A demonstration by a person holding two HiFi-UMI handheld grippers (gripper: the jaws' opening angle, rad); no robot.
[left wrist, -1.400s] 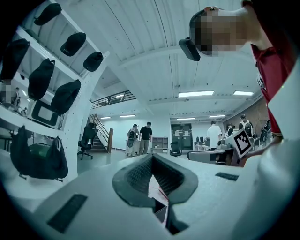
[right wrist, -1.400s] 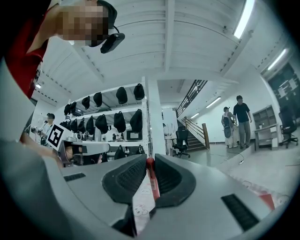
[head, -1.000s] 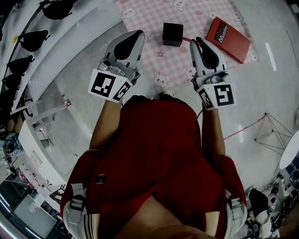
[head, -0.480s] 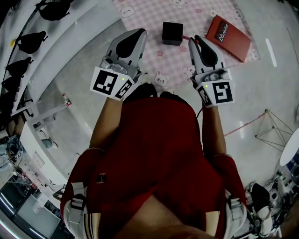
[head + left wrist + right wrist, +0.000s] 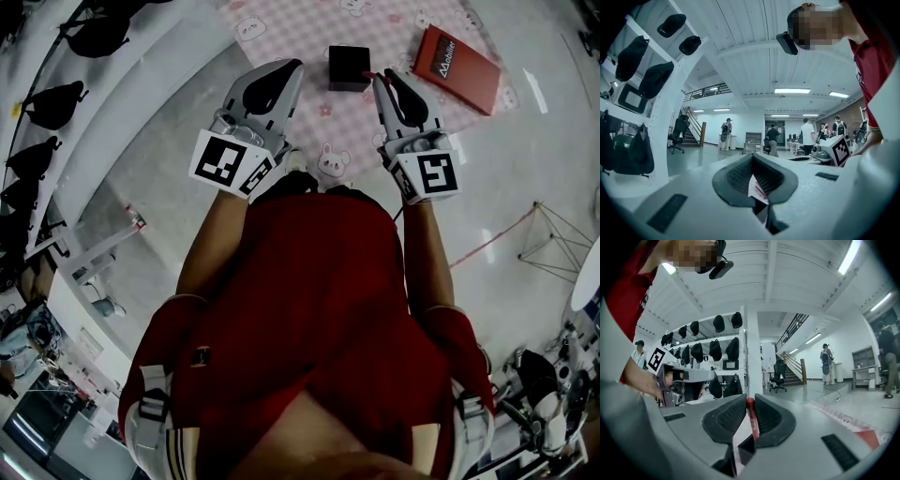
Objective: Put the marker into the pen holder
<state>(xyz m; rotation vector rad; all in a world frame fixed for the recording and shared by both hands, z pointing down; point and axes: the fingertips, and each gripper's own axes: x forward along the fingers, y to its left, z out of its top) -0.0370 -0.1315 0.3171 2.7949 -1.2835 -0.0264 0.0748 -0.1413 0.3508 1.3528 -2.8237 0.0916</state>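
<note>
A black cube-shaped pen holder [image 5: 348, 67] stands on the pink bear-print mat [image 5: 328, 117]. My right gripper [image 5: 382, 79] hovers just to its right, shut on a red marker [image 5: 750, 416] that stands upright between the pads. A dark box shape, likely the holder [image 5: 746, 448], shows low in the gap under the marker. My left gripper [image 5: 292, 67] sits to the holder's left. Its pads meet at the tips with nothing between them. Only a sliver of the mat shows through.
A red flat box [image 5: 461, 56] lies on the mat's far right corner. White curved shelving with black caps [image 5: 56, 94] runs along the left. A thin wire frame [image 5: 553, 246] and a pink cord lie on the floor at right.
Both grippers have moved forward over the mat toward the pen holder. The right gripper's tips now sit beside the holder's right edge, still holding the marker.
</note>
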